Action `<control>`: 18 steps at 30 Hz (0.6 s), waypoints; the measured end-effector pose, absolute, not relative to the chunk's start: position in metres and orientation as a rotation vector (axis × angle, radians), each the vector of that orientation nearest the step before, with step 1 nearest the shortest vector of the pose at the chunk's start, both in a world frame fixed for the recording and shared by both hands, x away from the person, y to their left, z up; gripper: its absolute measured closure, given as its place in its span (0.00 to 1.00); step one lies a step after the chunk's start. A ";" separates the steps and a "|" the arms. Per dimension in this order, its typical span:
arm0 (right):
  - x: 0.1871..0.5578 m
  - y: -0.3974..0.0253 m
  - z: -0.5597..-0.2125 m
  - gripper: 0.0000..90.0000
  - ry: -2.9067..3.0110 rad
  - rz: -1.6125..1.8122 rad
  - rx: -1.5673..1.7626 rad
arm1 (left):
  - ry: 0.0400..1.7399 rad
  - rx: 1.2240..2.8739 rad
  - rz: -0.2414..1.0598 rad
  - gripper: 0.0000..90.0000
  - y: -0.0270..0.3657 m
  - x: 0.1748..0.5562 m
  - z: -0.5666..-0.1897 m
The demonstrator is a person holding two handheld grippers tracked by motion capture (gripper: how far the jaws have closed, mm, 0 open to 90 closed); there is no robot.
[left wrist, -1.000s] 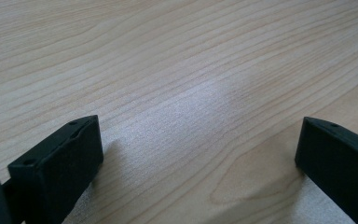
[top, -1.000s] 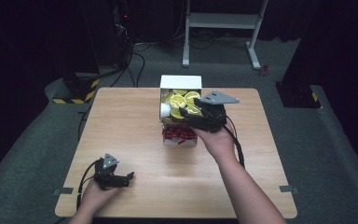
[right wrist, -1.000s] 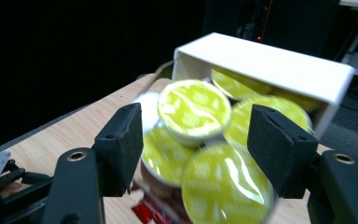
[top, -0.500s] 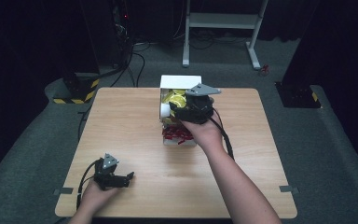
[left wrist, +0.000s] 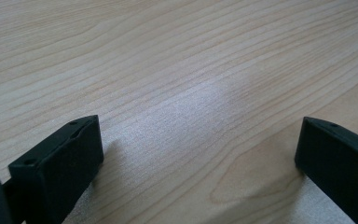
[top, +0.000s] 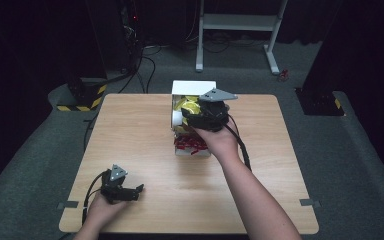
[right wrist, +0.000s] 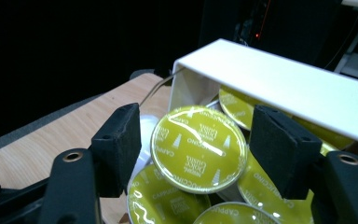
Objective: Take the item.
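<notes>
While positioned over the white box [top: 194, 88] at the far middle of the tabletop [top: 280, 165]: right hand-held gripper [right wrist: 193, 149], jaws apart, bracketing one yellow-green coffee capsule [right wrist: 198, 148] atop the pile, probably for a rim pinch. Contact not confirmed. Left hand-held gripper [top: 130, 192], jaws apart and empty, parked near the front edge, clear of the work. Capsule lettering legible from the right gripper view, unlike the high view.

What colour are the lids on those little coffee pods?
Yellow-green lids with white lettering, clearest in the right gripper view.
</notes>
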State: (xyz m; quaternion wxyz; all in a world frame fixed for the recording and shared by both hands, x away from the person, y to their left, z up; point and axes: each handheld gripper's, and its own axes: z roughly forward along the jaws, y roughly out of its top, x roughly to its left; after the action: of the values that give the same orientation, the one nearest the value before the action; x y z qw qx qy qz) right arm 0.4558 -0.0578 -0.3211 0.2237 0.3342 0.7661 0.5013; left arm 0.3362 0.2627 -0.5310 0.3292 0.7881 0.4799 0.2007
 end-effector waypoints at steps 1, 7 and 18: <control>0.455 -0.058 -0.319 0.39 2.110 1.391 0.926 | 1.256 2.062 0.525 0.01 0.263 0.336 -0.531; 0.460 -0.055 -0.322 0.42 2.127 1.338 0.937 | 1.256 2.061 0.526 0.01 0.263 0.336 -0.531; 0.455 -0.044 -0.325 0.35 2.139 1.286 0.885 | 1.256 2.062 0.525 0.01 0.263 0.336 -0.531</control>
State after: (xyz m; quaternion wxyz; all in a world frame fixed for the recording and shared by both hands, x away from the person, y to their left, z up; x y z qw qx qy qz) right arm 0.4550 -0.0441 -0.3253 0.2444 0.3241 0.7833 0.4708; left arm 0.3362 0.2627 -0.5310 0.3292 0.7881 0.4799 0.2006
